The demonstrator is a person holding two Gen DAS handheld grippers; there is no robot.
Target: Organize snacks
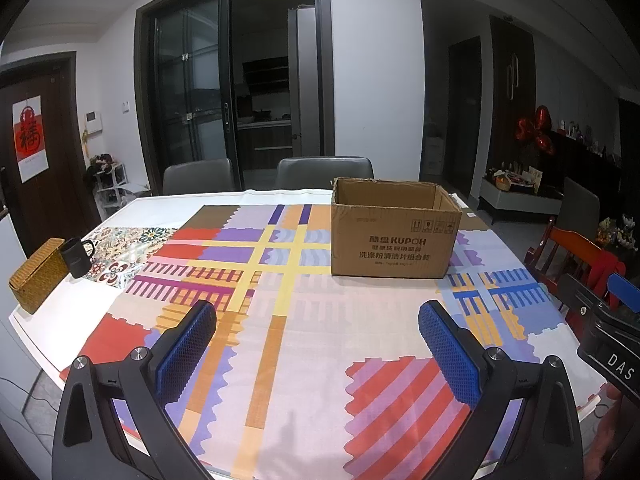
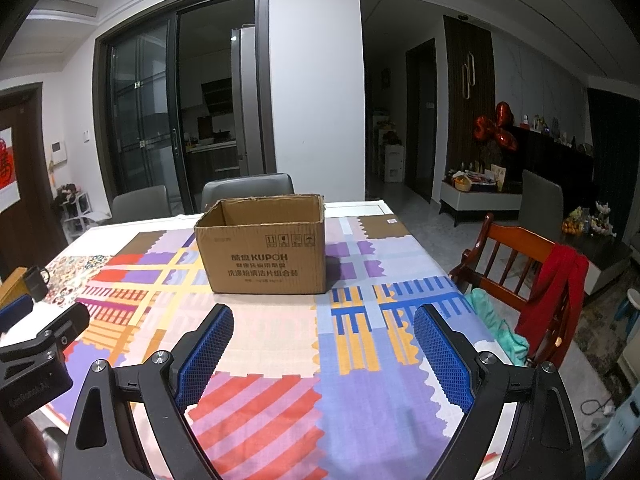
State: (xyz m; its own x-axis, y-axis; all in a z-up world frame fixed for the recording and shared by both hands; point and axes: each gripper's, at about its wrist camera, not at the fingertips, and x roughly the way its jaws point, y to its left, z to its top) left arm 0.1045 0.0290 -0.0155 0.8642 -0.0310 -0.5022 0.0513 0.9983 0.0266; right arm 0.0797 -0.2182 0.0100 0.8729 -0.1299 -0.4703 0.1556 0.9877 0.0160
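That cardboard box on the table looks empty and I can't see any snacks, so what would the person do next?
Probably turn to look for the snacks. Both the left gripper and right gripper are open and hold nothing, hovering over the patterned tablecloth. The cardboard box stands open-topped, and no snack shows in either view.

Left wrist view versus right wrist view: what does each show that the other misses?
Only the left wrist view shows the woven basket whole, beside the black mug. Only the right shows the red garment draped on the wooden chair and teal cloth. Both show the open cardboard box on the patterned tablecloth, with left gripper and right gripper open and empty.
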